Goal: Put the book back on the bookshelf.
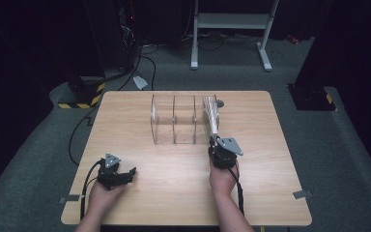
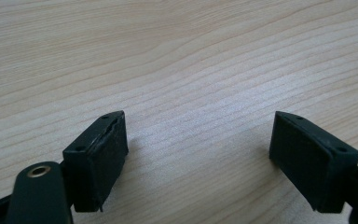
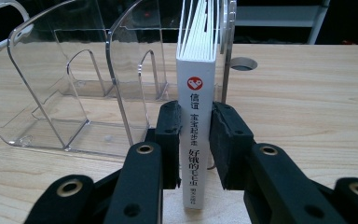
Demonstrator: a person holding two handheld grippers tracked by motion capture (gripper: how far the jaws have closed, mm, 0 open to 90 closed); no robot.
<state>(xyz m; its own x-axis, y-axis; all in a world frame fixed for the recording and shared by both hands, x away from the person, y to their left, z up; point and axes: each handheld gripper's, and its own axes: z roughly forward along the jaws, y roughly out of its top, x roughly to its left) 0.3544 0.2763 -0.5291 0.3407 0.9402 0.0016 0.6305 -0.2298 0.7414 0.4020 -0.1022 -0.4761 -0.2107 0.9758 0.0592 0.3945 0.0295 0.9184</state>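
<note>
Because the right tongs [image 3: 196, 144] clamp the book [image 3: 196, 116] by its spine, with one black pad on each cover, the book stands upright and can be steered edge-first; that grip suits sliding it into a narrow slot, which I judge to be the work in hand. Its white spine with the red mark faces the right gripper view, and its pages fan slightly at the top, so the covers alone are pinched. In the high view the right tongs [image 1: 216, 140] sit at the near end of the clear organizer [image 1: 174, 121], and the book [image 1: 210, 116] lies in or at the mouth of its rightmost compartment, against the right wall. Whether its lower edge rests on the base I cannot tell.

Nearer the person, the left tongs [image 2: 198, 154] lie idle on the worktop [image 2: 182, 56], jaws apart with nothing between them but bare wood; in the high view the left tongs [image 1: 121, 174] are well apart from the organizer, likely parked so as not to crowd the other hand.

Counted: one book, one organizer with three compartments, two of them empty, two tongs, one worktop. Farther off, a round cable hole [image 3: 244, 64] sits in the worktop just beyond the organizer, and one white frame [image 1: 232, 29] stands on the floor behind.
</note>
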